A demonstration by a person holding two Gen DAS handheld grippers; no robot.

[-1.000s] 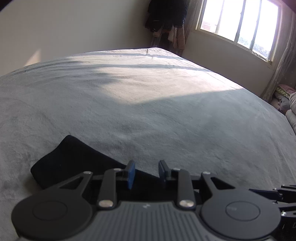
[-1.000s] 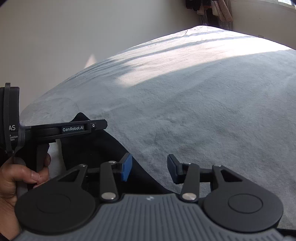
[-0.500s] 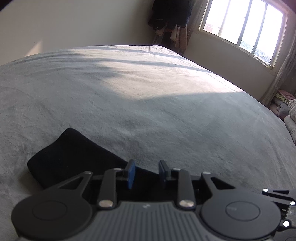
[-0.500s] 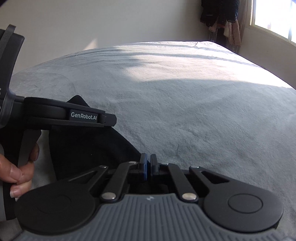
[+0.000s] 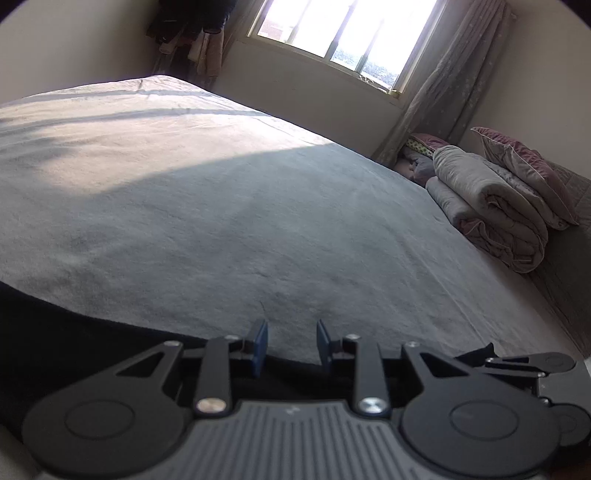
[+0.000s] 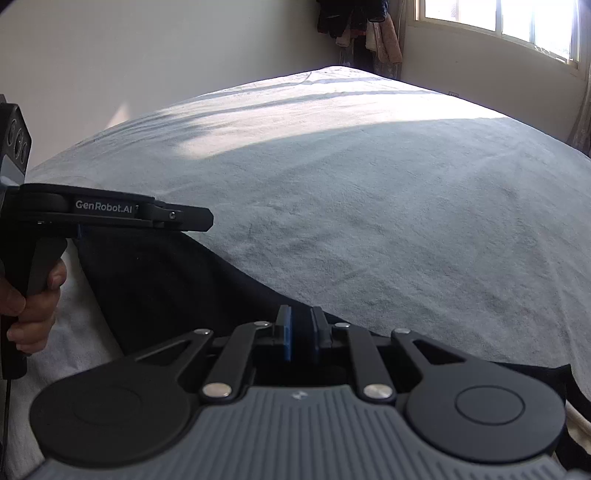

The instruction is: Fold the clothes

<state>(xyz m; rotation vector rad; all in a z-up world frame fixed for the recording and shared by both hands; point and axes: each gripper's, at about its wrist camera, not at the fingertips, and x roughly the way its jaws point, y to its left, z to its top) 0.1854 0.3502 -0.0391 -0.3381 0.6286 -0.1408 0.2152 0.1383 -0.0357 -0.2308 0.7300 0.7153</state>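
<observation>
Black soft garment [image 6: 159, 291] on plush bedspread [image 6: 369, 192]

Both wrist views low, close over grey bed [image 5: 258, 229], facing window [image 5: 343, 33], sharing bedspread

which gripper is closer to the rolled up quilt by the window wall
Left. The left gripper has the rolled quilt ahead to its right; the right gripper view does not show it at all.
</observation>
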